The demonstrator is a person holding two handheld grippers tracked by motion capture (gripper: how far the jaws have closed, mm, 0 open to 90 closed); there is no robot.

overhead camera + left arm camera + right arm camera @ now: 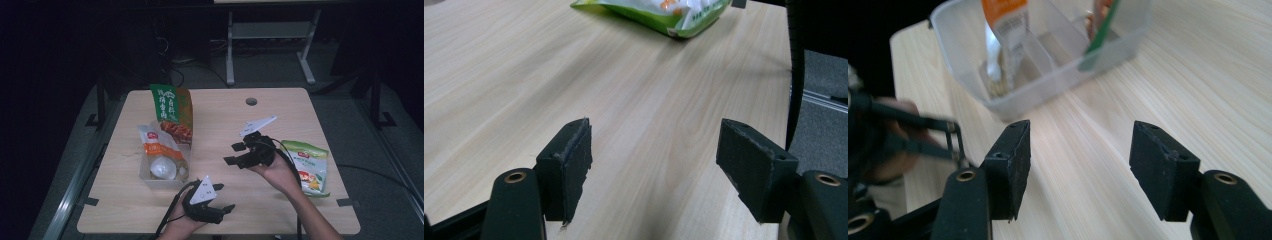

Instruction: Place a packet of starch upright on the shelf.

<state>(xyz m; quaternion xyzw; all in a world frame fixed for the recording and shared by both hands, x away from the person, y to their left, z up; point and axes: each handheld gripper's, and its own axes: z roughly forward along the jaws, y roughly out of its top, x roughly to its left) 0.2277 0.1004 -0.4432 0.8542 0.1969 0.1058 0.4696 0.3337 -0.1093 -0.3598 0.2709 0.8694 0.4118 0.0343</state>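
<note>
A clear plastic bin (148, 176) stands left of the table's middle and holds a tall green and orange snack bag (171, 107) and a white and orange bag (159, 149). A green snack bag (310, 167) lies flat near the right edge. My left gripper (224, 197) is open by the front edge, right of the bin, and points toward the green bag (659, 12); its jaws (656, 170) hold nothing. My right gripper (232, 153) hovers open mid-table and faces the bin (1038, 92); nothing is between its jaws (1080, 165). The white and orange bag (1003, 27) shows inside the bin.
The light wooden table (220, 220) has a round cable hole (251, 101) near its far edge. Bare wood lies between both grippers and the bin. A white metal frame (270, 45) stands on the dark floor beyond the table. The left hand (893, 145) is blurred.
</note>
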